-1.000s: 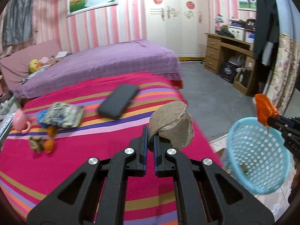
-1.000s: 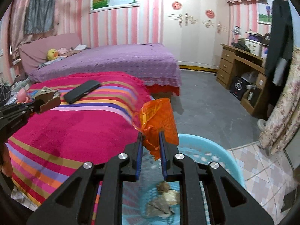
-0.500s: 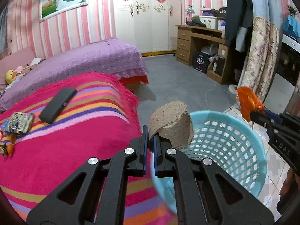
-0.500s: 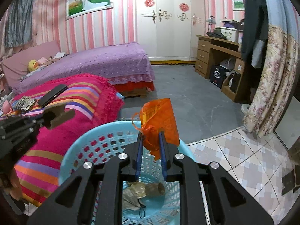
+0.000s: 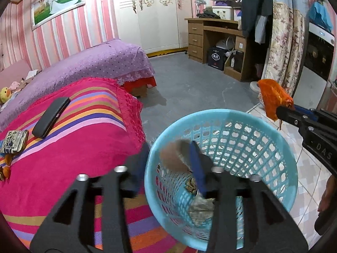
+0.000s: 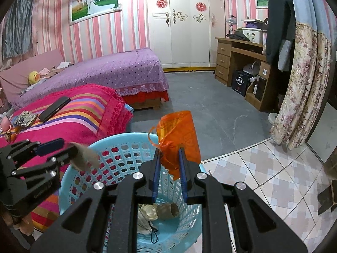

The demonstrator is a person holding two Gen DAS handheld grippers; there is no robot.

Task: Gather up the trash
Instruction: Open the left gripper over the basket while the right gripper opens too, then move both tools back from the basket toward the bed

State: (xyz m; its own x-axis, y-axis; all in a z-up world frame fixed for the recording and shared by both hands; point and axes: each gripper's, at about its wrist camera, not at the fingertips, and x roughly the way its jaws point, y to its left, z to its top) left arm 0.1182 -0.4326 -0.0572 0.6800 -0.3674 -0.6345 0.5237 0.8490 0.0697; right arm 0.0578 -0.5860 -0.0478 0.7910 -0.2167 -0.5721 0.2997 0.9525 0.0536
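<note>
Both my grippers have swung away from the striped bed and now hang over the blue basket [image 6: 75,191], which was off to the side a second ago. Inside the basket lie a crumpled paper [image 5: 200,208], a small brown cup [image 6: 168,210], a pale shell-like piece [image 6: 148,211] and a black cord [image 6: 153,235].

The brown paper lump [image 5: 174,158] that I carried is blurred, just above the basket's near rim. My left gripper [image 5: 166,164] is opening its jaws, and the lump sits between them; I cannot tell if one pad touches it.

My right gripper [image 6: 169,158] is pinched narrow on the orange plastic bag [image 6: 179,139], holding it upright over the far side of the basket.

Beside the basket, the pink striped blanket [image 5: 63,158] holds a black case [image 5: 50,117] and a patterned pouch [image 5: 14,141], well apart from my grippers.
</note>
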